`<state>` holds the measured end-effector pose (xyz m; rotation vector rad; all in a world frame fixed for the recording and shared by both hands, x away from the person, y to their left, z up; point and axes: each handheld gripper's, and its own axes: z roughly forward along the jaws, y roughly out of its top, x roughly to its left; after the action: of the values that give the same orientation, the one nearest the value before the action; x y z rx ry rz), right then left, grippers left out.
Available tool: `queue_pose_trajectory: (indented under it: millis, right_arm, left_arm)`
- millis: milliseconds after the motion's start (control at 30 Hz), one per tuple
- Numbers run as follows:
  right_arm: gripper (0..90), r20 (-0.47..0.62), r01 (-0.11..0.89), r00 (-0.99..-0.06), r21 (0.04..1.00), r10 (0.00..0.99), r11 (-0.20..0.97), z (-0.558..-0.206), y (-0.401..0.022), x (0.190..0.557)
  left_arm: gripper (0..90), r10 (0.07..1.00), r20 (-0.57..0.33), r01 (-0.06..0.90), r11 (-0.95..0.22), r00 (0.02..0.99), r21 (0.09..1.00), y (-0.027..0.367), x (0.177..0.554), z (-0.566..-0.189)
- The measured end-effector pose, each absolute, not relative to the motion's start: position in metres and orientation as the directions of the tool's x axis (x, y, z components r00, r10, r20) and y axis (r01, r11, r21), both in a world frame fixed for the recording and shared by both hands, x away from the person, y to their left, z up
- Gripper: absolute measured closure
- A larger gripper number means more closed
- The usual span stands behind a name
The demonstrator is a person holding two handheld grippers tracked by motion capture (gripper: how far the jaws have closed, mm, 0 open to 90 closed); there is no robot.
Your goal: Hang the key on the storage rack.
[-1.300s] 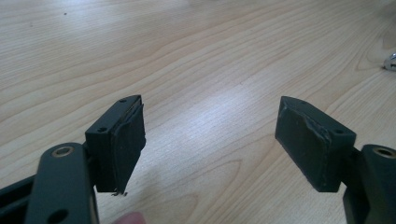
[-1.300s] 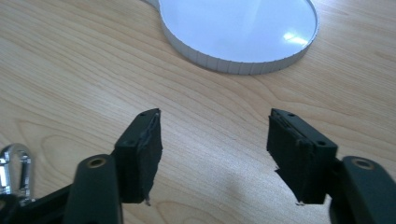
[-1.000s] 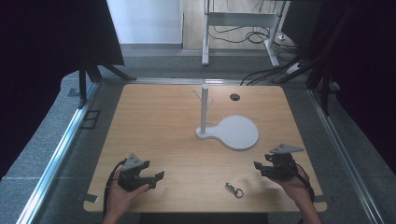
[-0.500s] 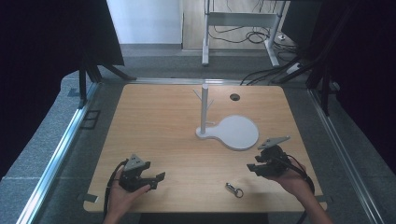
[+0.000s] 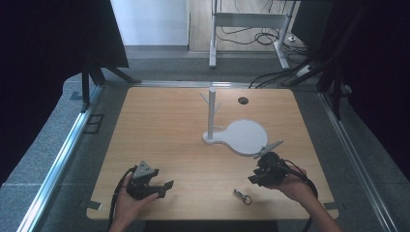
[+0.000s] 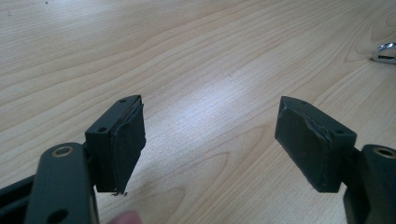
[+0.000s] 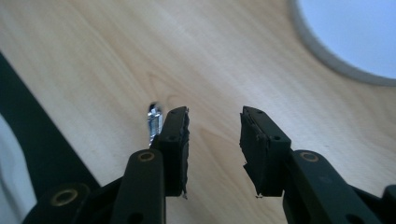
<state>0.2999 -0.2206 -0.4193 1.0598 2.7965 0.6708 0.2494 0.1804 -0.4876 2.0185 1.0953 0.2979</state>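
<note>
I see the table (image 5: 159,125), pale wood, under both grippers. Beyond my right gripper (image 5: 261,175) and just past its top plate sits the white stand (image 5: 244,137), a flat rounded base with an upright branched post at its left end; in the right gripper view the base's curved rim (image 7: 355,42) lies ahead of the jaws and to their right. My left gripper (image 5: 162,186) rests low on the table, well apart from the right one, held in a hand (image 5: 126,203), and it is released: in the left gripper view (image 6: 210,140) the two black pads stand wide with bare wood between them. My right gripper is also unclenched, its jaws having just been narrowing, with only table between them in its own view (image 7: 215,140). The small metal keyring clip (image 5: 241,195) lies on the table just beside the right gripper, nearer the table's front edge; in the right gripper view it shows (image 7: 153,122) just outside the left jaw, partly hidden behind it.
</note>
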Motion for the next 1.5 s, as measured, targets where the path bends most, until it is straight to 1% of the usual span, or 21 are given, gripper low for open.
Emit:
queue_pose_trajectory:
  millis: [300, 467, 767, 1000, 1333, 1500]
  right_arm:
    - [66.8, 0.107, 0.604, -0.787, 0.328, 0.607, 0.726, -0.433, -0.198, 0.296]
    - [69.2, 0.113, 0.595, -0.798, 0.305, 0.593, 0.743, -0.441, -0.191, 0.295]
    - [69.6, 0.126, 0.585, -0.809, 0.269, 0.575, 0.765, -0.454, -0.183, 0.291]
    - [71.7, 0.111, 0.581, -0.813, 0.226, 0.572, 0.782, -0.462, -0.178, 0.29]
    - [73.8, 0.093, 0.57, -0.821, 0.198, 0.564, 0.797, -0.472, -0.172, 0.29]
    - [77.1, 0.084, 0.567, -0.823, 0.18, 0.562, 0.803, -0.476, -0.172, 0.288]
  left_arm:
    - [25.1, 0.781, -0.151, 0.591, -0.314, 0.606, 0.743, 0.178, 0.248, -0.486]
    - [25.2, 0.782, -0.149, 0.591, -0.316, 0.605, 0.742, 0.179, 0.249, -0.487]
    - [25.4, 0.787, -0.148, 0.594, -0.313, 0.599, 0.741, 0.18, 0.249, -0.488]
    - [25.4, 0.786, -0.146, 0.597, -0.32, 0.601, 0.736, 0.179, 0.25, -0.491]
    - [25.5, 0.786, -0.145, 0.599, -0.323, 0.601, 0.732, 0.178, 0.251, -0.492]
    - [25.5, 0.784, -0.145, 0.601, -0.327, 0.604, 0.729, 0.177, 0.251, -0.493]
